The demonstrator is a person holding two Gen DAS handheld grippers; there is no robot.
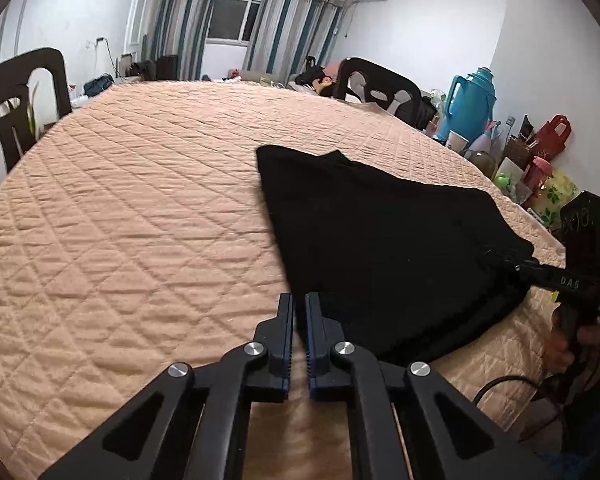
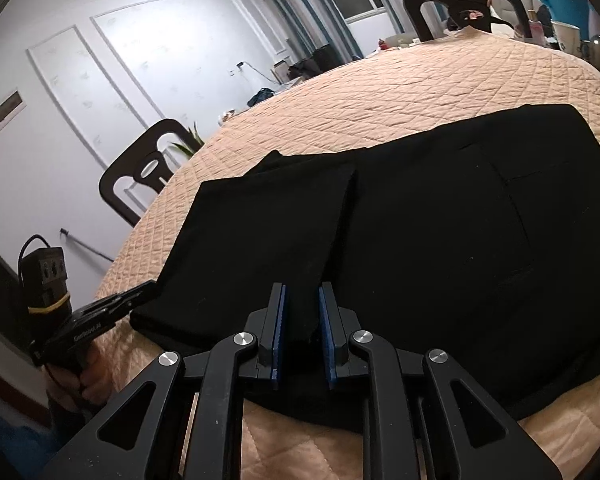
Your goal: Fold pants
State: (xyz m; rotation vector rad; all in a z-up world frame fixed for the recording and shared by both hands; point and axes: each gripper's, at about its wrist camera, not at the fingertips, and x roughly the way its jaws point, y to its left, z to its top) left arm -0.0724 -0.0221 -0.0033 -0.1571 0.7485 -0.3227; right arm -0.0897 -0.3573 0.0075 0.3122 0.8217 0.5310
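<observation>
Black pants [image 2: 420, 216] lie partly folded at the tabletop [image 1: 140, 208] near edge, 6 o'clock. Right hand-held gripper [image 2: 302, 312] clamps the near hem; left hand-held gripper [image 1: 299, 312] nearly closed on the corner, grip unclear. More folds likely remain.

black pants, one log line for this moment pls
black pants part-folded on quilted peach table cover | left gripper nearly shut at edge | right gripper gripping fabric

one black pants [image 2: 420, 220] (folded over), two grippers, two dark chairs, one teal thermos [image 1: 470, 100]
</observation>
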